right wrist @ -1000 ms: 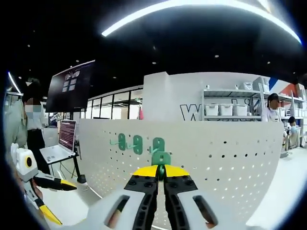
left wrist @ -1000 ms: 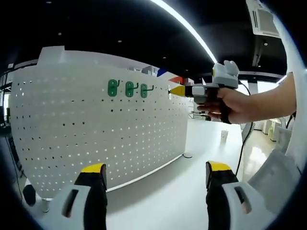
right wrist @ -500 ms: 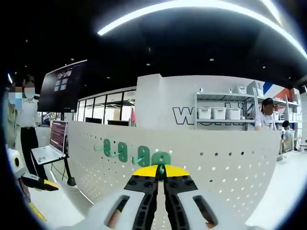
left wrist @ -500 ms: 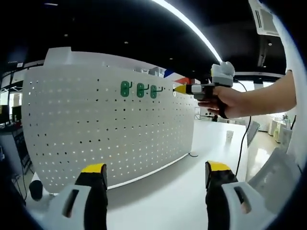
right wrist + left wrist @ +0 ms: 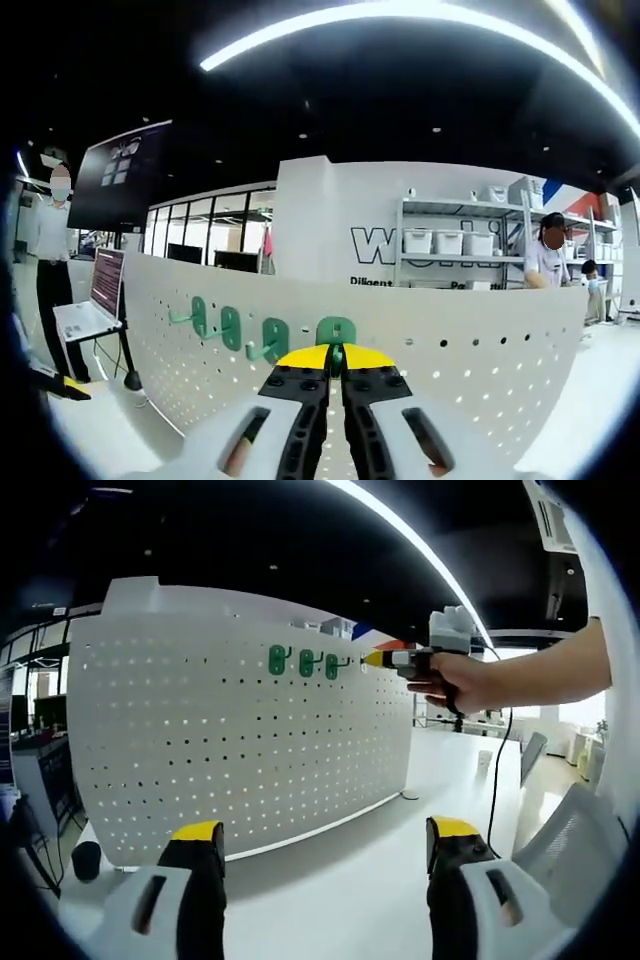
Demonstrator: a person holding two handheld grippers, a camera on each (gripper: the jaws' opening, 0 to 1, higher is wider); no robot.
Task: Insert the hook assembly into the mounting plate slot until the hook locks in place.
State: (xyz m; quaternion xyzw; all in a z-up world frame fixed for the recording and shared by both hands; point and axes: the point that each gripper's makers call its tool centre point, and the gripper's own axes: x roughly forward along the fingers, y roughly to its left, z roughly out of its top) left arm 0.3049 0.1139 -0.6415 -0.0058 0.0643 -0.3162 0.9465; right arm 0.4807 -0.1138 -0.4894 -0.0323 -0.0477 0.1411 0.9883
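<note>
One white pegboard (image 5: pixel 240 740) stood upright on a white tabletop (image 5: pixel 340 880), its face dotted with rows of small holes; in the right gripper view the same pegboard (image 5: pixel 470 370) curved across the frame below a shelving unit (image 5: pixel 455 245) with white bins. Near the board's top edge, the left gripper view showed three green hooks (image 5: pixel 305 663) mounted in a row. The right gripper view showed four green pieces along that upper band: three mounted hooks (image 5: pixel 230 328) to the left and a fourth, the hook assembly (image 5: pixel 336 332), directly above the jaw tips and against the board's face.

The right gripper (image 5: pixel 336 362) had its yellow-tipped jaws pressed close together with a sliver of green between them, clamped on the hook assembly. In the left gripper view that same gripper (image 5: pixel 385 658), held in a person's hand (image 5: pixel 460 680), pointed its yellow tip at the board just right of the third hook.

The left gripper (image 5: pixel 315 845) hung low over the tabletop, well apart from the hooks, its two jaws spread wide with nothing between them.

Two people stood in the background, one beside a laptop (image 5: pixel 85 305) on a stand.
</note>
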